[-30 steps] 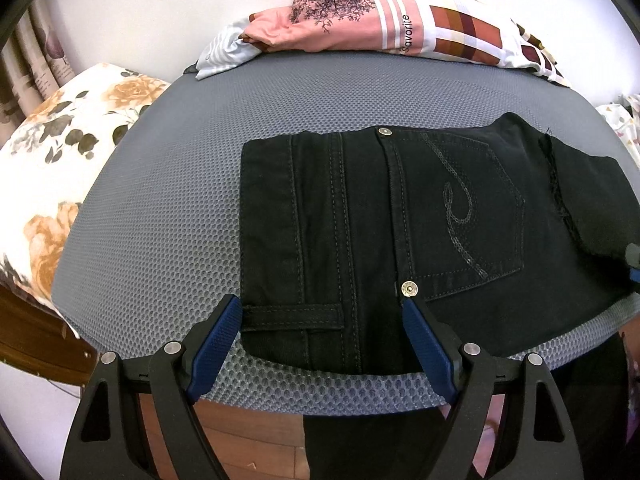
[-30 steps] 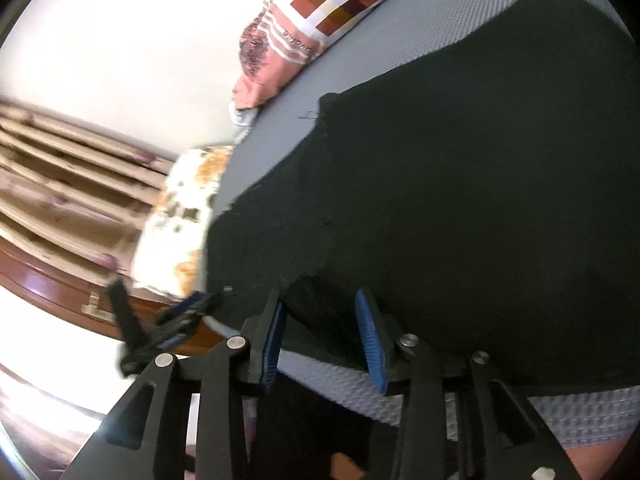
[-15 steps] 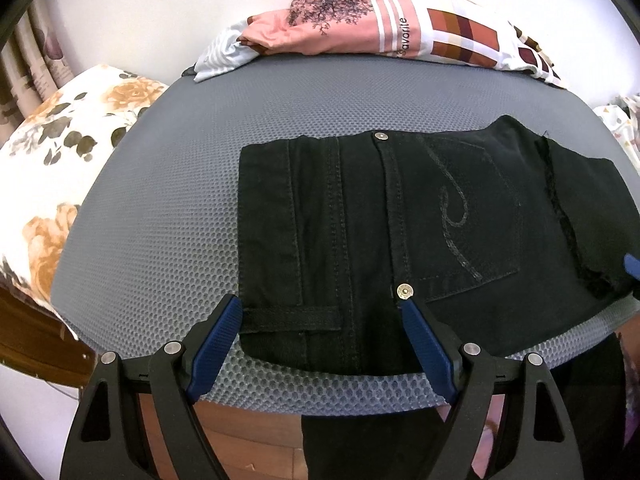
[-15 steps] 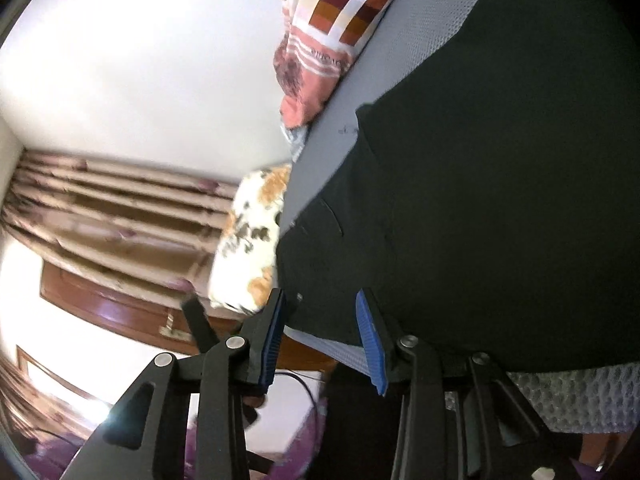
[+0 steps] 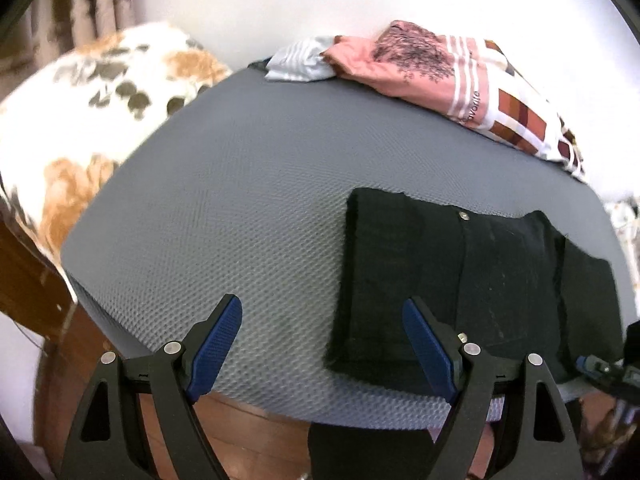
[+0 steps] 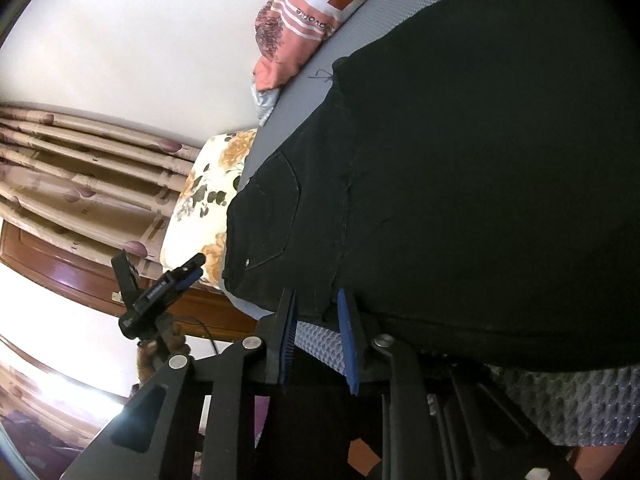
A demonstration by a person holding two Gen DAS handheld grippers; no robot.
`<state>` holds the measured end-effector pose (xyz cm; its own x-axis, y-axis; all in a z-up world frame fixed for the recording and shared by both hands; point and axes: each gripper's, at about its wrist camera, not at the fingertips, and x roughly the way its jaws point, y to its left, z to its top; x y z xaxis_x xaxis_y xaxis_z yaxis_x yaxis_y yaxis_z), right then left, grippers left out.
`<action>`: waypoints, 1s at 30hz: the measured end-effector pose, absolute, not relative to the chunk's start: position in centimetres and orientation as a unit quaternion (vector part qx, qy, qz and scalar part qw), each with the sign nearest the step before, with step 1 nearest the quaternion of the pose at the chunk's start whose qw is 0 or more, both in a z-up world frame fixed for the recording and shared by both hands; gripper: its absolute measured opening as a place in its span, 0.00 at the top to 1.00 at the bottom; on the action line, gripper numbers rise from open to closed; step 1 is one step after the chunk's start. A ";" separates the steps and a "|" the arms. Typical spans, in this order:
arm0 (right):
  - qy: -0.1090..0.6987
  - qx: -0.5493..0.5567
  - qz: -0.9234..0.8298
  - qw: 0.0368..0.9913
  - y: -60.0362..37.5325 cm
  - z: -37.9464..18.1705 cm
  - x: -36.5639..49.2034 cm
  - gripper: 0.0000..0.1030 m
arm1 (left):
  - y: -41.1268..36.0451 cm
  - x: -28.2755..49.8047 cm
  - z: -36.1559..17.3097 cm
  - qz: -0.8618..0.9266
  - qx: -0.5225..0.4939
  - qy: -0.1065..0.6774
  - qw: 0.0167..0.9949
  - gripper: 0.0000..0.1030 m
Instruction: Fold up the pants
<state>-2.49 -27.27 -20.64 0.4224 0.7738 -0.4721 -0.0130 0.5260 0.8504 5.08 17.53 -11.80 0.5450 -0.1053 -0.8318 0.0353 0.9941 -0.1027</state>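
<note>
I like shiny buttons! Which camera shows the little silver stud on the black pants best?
The left wrist view: the stud gleams clearly on the folded black pants, well lit. In the right wrist view the pants are close and dark, and only a faint speck shows by the pocket.

The pink striped cloth point(image 5: 432, 68) at the far edge of the bed bears a printed word ending in "avorite"; its first letters cannot be made out.

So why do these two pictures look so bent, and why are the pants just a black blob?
Left wrist view: fisheye lens curves the grey mattress; the floral pillow is motion-smeared. Right wrist view: window glare whitens the lower left corner, and the black pants are underexposed, seams showing only near the pocket.
</note>
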 end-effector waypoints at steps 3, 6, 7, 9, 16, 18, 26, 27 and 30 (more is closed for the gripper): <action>0.465 0.410 0.266 0.738 -27.6 -20.8 -2.6 0.82 | 18.6 5.1 -13.2 -0.060 -0.048 0.497 0.864 0.20; 0.462 0.429 0.268 0.729 -28.1 -21.3 -2.8 0.82 | 19.1 5.6 -14.8 -0.109 -0.096 0.529 0.836 0.20; 0.461 0.435 0.269 0.726 -28.3 -21.4 -2.8 0.82 | 19.2 5.7 -15.3 -0.122 -0.113 0.538 0.826 0.20; 0.459 0.444 0.270 0.721 -28.4 -21.7 -2.7 0.82 | 19.4 5.9 -16.5 -0.150 -0.155 0.562 0.799 0.20; 0.457 0.453 0.269 0.717 -28.5 -21.8 -2.8 0.82 | 19.2 6.9 -18.1 -0.235 -0.243 0.581 0.741 0.19; 0.455 0.461 0.270 0.712 -28.7 -22.0 -2.9 0.83 | 18.7 7.1 -17.7 -0.246 -0.220 0.585 0.741 0.19; 0.454 0.466 0.269 0.710 -28.8 -22.1 -2.9 0.83 | 20.3 8.1 -18.5 -0.289 -0.298 0.567 0.711 0.19; 0.454 0.467 0.269 0.710 -28.8 -22.2 -2.9 0.83 | 20.4 8.3 -18.5 -0.279 -0.306 0.572 0.708 0.19; 0.455 0.468 0.267 0.709 -28.9 -22.3 -3.0 0.83 | 20.7 8.4 -18.3 -0.252 -0.322 0.584 0.701 0.19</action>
